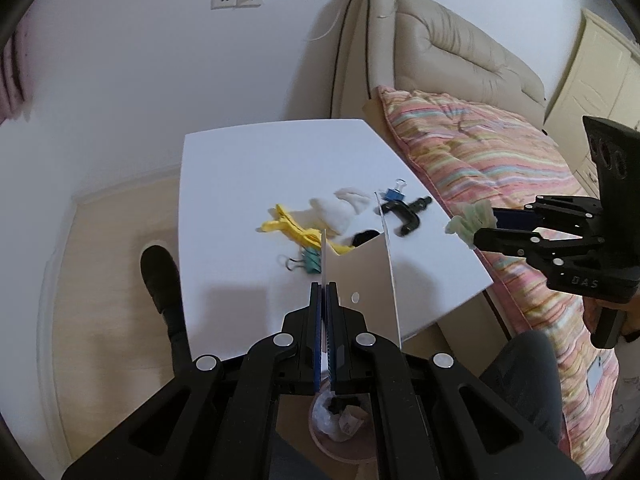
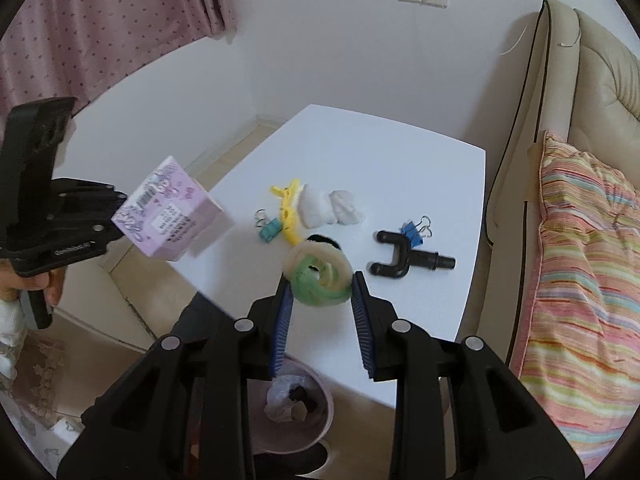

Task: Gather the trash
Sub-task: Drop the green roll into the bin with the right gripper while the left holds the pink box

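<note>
The left gripper [image 1: 324, 300] is pinched tight on a flap of the small pink carton [image 2: 168, 214], held above the white table [image 1: 248, 168]. The right gripper [image 2: 320, 300], partly open, clamps a green-and-cream fuzzy ring [image 2: 318, 278] above the table's near edge, over the trash bin [image 2: 320, 424].

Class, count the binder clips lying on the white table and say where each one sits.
2. A teal binder clip lies beside the yellow clip; a blue binder clip rests against the black U-shaped part. Others may be hidden.
</note>
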`<state>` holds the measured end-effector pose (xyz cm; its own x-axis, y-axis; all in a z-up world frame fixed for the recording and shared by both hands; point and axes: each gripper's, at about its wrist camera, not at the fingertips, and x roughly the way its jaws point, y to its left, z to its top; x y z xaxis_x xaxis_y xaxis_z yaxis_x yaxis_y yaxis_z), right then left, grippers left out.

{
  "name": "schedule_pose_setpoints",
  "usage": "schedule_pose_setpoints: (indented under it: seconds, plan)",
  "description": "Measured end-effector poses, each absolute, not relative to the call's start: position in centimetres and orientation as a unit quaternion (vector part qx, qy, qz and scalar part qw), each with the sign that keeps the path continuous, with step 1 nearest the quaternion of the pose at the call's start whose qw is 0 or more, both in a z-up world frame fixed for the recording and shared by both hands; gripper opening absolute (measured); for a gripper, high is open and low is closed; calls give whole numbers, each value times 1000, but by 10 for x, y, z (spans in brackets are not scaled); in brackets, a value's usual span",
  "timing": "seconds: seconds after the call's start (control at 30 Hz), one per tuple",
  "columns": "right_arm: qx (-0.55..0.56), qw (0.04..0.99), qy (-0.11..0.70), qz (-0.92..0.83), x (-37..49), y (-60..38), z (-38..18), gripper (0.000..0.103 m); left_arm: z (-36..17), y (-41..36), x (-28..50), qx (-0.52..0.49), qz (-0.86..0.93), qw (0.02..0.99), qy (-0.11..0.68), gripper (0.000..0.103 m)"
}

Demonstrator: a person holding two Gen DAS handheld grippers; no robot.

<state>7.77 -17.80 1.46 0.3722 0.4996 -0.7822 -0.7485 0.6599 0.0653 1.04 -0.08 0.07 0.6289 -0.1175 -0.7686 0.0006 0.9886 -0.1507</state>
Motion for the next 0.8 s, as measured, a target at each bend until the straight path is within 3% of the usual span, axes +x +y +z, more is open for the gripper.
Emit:
schedule_pose_setpoints:
  seconds: [0.33,0.8]
  plan:
    - [-148,819,396,387,27,-200,14,29,-3,-16,-18,-69,-51,902,423,2]
    - [-171,793,435,392,-17,-203,-32,29,-32,-28,-43,-74,-59,891,444,2]
